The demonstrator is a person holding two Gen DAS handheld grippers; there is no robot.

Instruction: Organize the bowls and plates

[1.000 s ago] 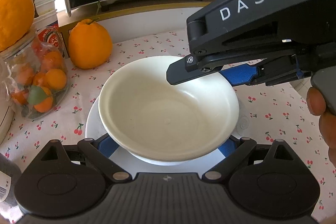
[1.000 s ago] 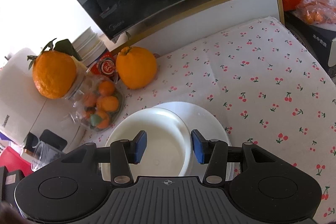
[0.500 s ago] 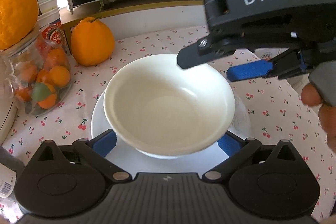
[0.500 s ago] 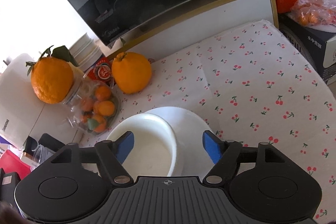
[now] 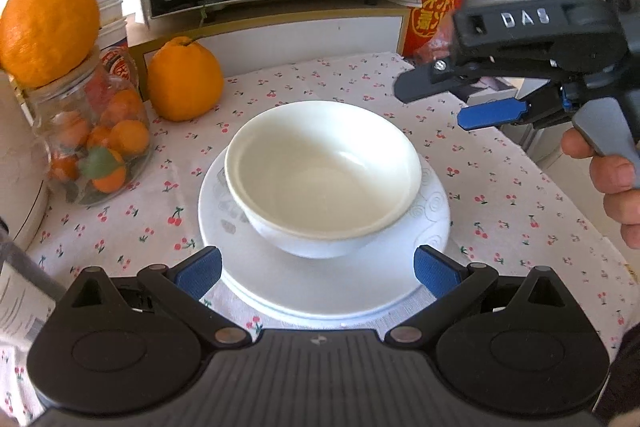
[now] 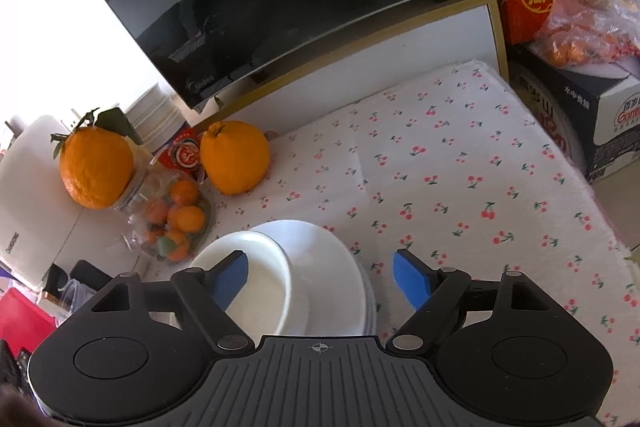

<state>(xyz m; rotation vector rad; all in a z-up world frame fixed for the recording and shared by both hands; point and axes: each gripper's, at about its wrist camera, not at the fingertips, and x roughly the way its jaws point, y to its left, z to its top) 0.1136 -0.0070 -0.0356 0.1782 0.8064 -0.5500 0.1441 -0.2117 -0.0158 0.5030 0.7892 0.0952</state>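
Since the white bowl (image 5: 322, 175) already sits inside the plate (image 5: 320, 291) on the cherry-print tablecloth (image 5: 500, 187), I read this step as release and pull-away. Bowl is upright, a bit off-centre toward the far-left side of the plate, touching it. Could be more than one plate stacked; the edge in the right wrist view hints at two, I can't be sure.

My left gripper (image 5: 316, 273) is spread wide, nothing between the pads, fingertips low at the near rim of the plate on either side, apparently clear of it. My right gripper (image 6: 320, 277) has its jaws opening, and the frames show no pad pressing the bowl; in the left wrist view it hangs above and to the right of the stack, clear of the rim.

To do it well: lift both tools straight off, no sideways drag, so no finger clips the bowl rim and slides it on the glazed plate. Mind the jar of small oranges (image 5: 94, 131) just to the left and the big orange (image 5: 184, 79) behind. Check the bowl sits flat, then go for the next dish.
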